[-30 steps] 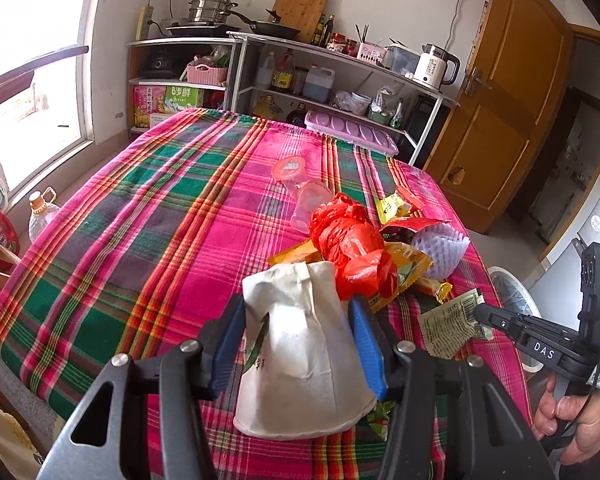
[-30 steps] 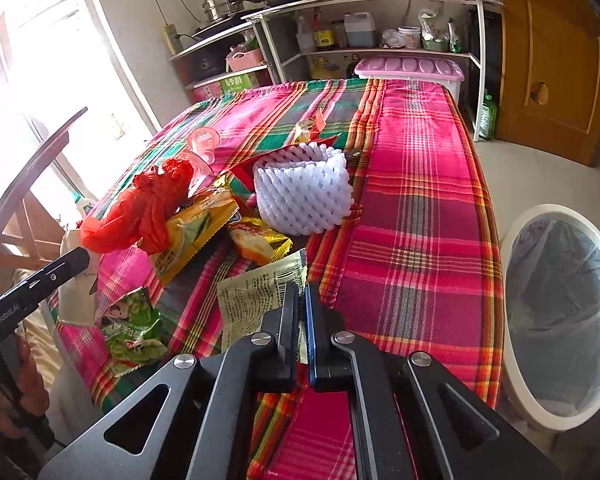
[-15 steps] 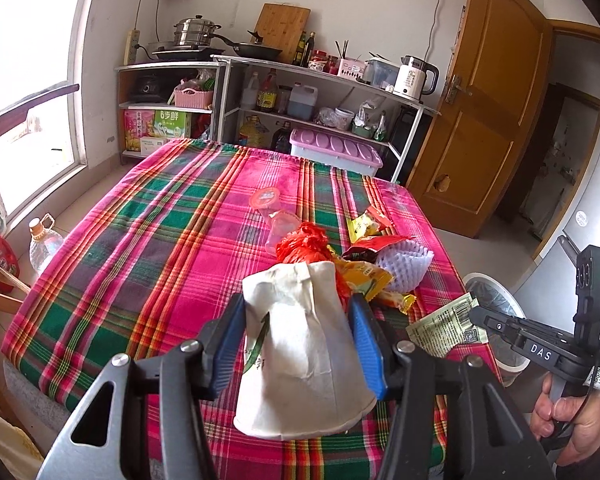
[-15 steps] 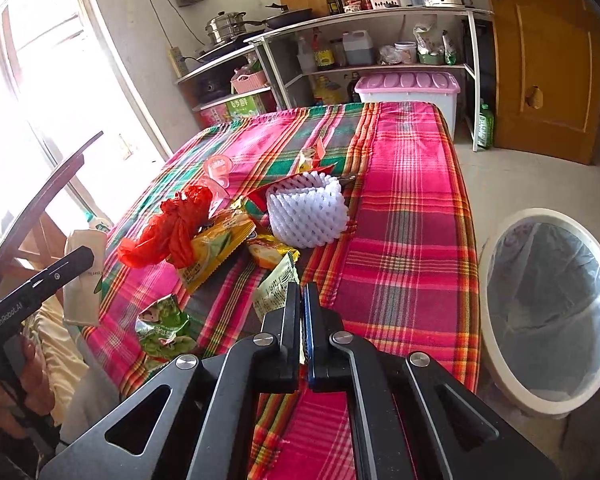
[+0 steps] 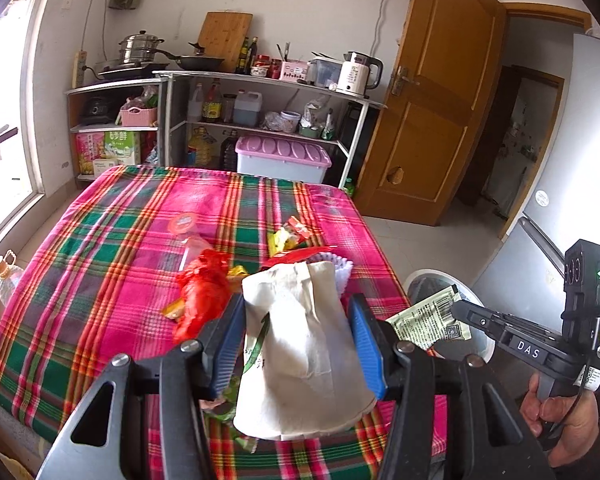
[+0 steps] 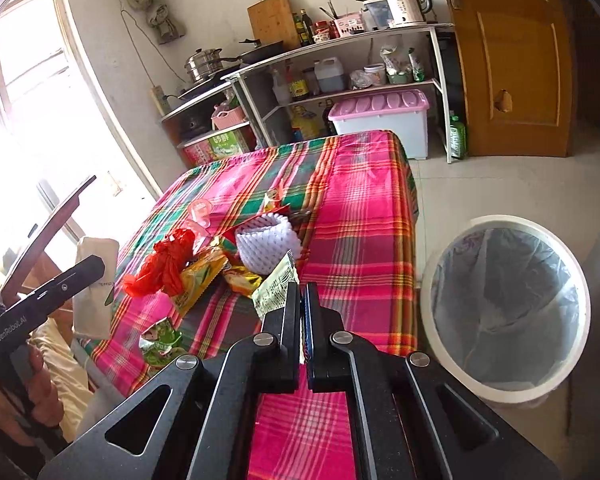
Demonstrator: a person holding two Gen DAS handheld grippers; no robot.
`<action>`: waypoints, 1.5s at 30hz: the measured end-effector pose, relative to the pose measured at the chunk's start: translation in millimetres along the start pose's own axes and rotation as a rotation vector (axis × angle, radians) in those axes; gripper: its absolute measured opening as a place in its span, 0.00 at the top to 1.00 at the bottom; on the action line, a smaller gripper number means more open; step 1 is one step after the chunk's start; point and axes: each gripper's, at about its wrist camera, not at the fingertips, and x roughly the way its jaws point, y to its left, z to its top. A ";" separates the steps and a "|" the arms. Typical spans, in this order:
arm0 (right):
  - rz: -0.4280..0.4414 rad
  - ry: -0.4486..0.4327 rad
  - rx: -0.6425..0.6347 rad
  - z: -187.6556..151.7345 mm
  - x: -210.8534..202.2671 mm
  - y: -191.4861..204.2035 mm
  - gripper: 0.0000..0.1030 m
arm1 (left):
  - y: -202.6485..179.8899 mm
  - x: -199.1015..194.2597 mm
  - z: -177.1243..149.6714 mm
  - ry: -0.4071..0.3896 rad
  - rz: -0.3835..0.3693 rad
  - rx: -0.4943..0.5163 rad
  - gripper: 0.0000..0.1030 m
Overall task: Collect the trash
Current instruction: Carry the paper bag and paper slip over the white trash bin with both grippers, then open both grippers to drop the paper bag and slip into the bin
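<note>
Plaid-clothed table (image 5: 100, 280), wrappers and a red bag (image 5: 202, 292) heaped on it. My left gripper (image 5: 296, 336) clamps a crushed paper cup (image 5: 300, 344); my right gripper (image 6: 302, 300) pinches a green-white sachet (image 6: 278, 286) beside the lined bin (image 6: 504, 304).

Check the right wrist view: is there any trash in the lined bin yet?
No: the white bin beside the table shows only its clear liner, while the right gripper holds a printed sachet short of it.

Plaid tablecloth (image 5: 100, 264) covers table. Kettle (image 5: 356, 72) stands on shelving (image 5: 260, 80); pink-lidded storage box (image 6: 380, 120) below. Wooden door (image 5: 432, 112) ajar.
</note>
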 end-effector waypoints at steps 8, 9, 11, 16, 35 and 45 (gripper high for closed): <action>-0.091 -0.037 0.099 -2.4 -24.2 -62.5 0.99 | -67.8 46.9 1.4 0.048 -0.135 0.084 0.48; -0.104 -0.040 0.112 -2.8 -26.4 -70.4 0.99 | -76.9 53.4 2.2 0.055 -0.151 0.093 0.48; -0.125 -0.043 0.135 -4.0 -29.9 -85.6 0.99 | -95.1 66.4 3.1 0.067 -0.180 0.114 0.48; -0.176 -0.047 0.192 -8.1 -34.1 -120.0 0.99 | -134.5 99.4 5.6 0.100 -0.248 0.144 0.48; -0.272 0.024 0.338 -32.3 -12.7 -200.5 0.97 | -211.8 204.9 -20.5 0.284 -0.373 0.175 0.43; -0.301 0.022 0.331 -35.5 -15.2 -195.8 0.88 | -201.7 208.8 -26.0 0.317 -0.369 0.140 0.41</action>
